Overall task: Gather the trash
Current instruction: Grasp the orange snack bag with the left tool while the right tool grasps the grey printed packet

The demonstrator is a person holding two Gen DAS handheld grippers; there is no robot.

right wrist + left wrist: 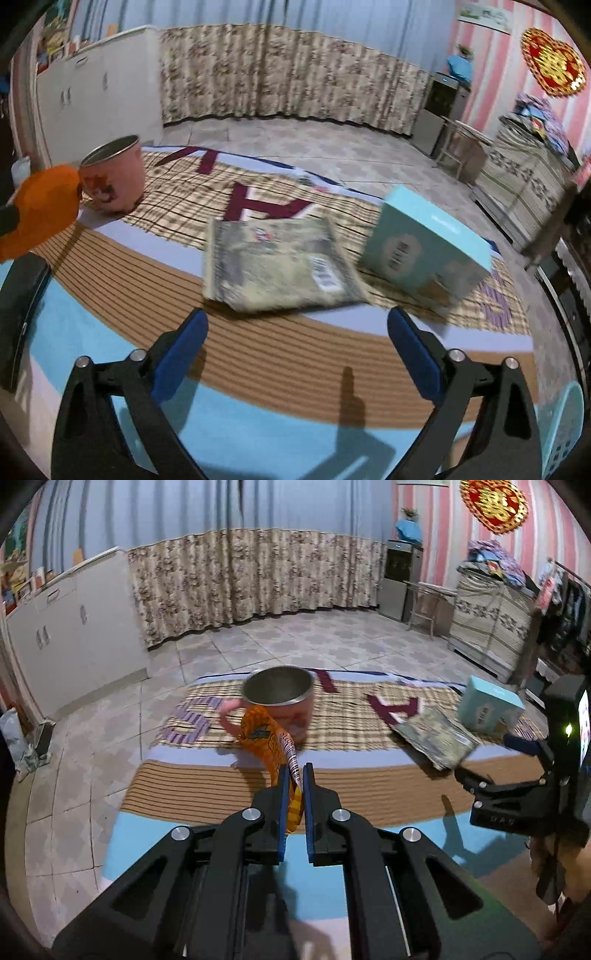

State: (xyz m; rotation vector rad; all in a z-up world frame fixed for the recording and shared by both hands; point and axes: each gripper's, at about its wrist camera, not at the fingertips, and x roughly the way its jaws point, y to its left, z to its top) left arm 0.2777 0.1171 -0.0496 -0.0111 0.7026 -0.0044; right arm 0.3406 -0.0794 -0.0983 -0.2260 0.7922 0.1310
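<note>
My left gripper (296,775) is shut on an orange snack wrapper (269,738) and holds it just above the table, right in front of a pink metal mug (280,698). The wrapper shows as an orange blur at the far left of the right wrist view (40,210), next to the mug (114,177). My right gripper (297,325) is open and empty, hovering just short of a flat grey-green packet (273,266) that lies on the tablecloth. The right gripper also shows at the right edge of the left wrist view (480,779).
A light-blue box (424,243) stands tilted to the right of the packet; it also shows in the left wrist view (491,705). The striped and plaid tablecloth (258,354) covers the table. Beyond are tiled floor, curtains, white cabinets and a stool.
</note>
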